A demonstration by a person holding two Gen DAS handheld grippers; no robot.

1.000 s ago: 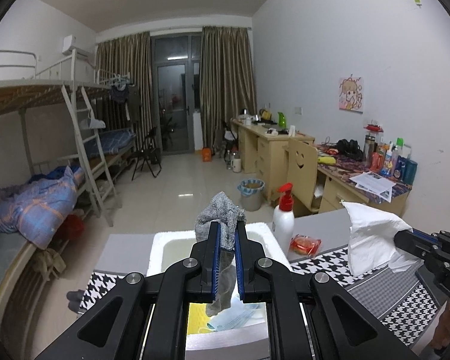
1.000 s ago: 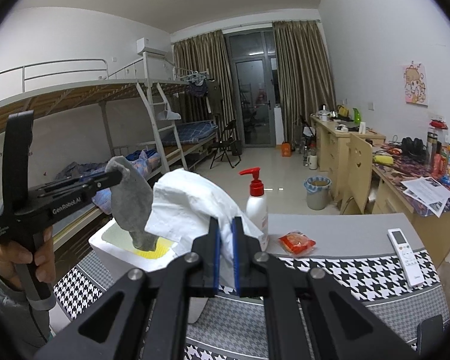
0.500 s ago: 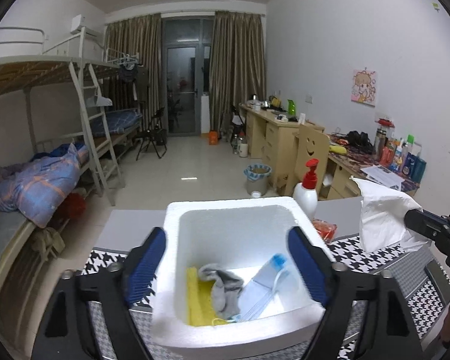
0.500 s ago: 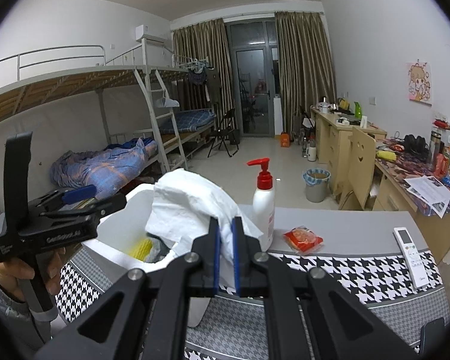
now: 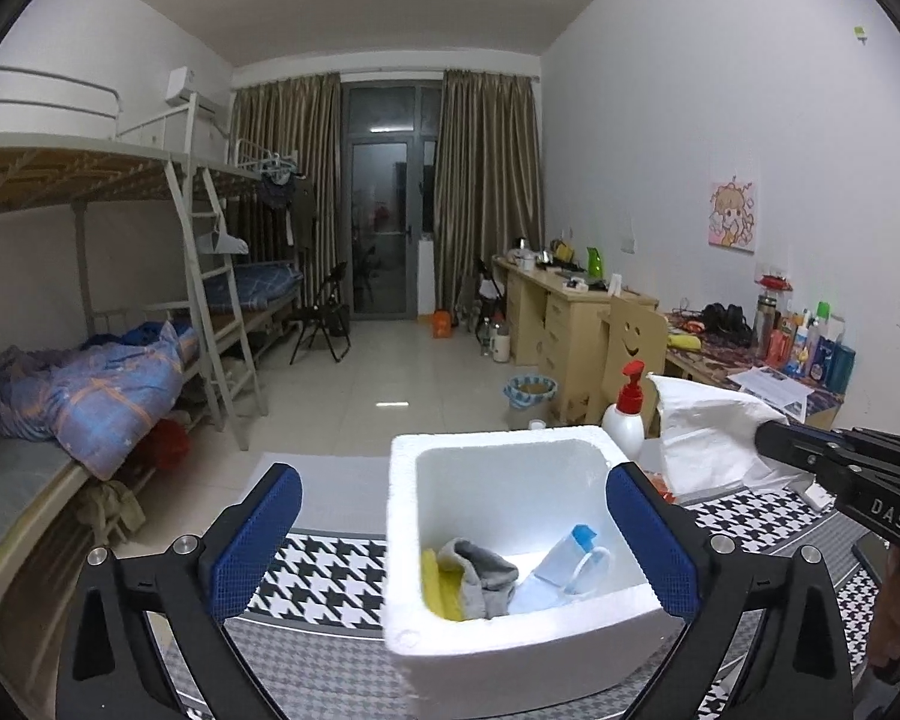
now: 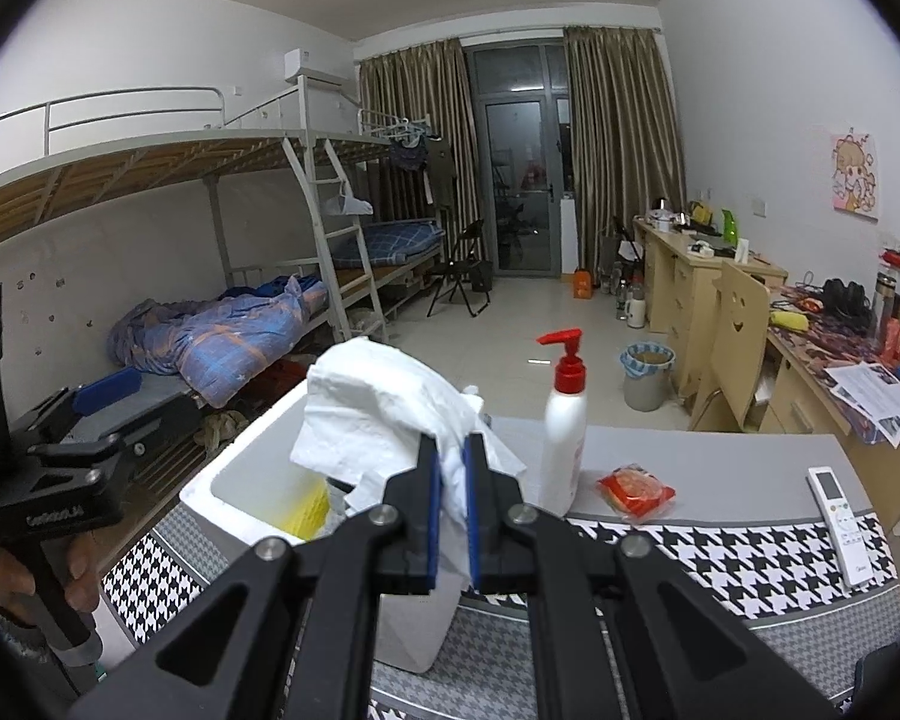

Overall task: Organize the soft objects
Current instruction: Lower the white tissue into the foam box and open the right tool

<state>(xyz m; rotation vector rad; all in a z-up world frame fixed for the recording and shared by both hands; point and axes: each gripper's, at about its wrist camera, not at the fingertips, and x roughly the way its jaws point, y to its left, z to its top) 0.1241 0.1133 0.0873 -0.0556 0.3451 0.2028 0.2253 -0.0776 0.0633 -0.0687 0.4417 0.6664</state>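
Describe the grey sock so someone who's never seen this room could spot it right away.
Find the white foam box on the houndstooth table mat. The grey sock lies crumpled on its floor, between a yellow cloth and a blue face mask; it is the only grey item there.

The right claw (image 5: 762, 450) bears white letters "DAS" on its black body, seen from the left wrist. The left claw (image 6: 99, 396) carries a white brand mark on its side, seen from the right wrist, too blurred to read surely. No other text is legible.
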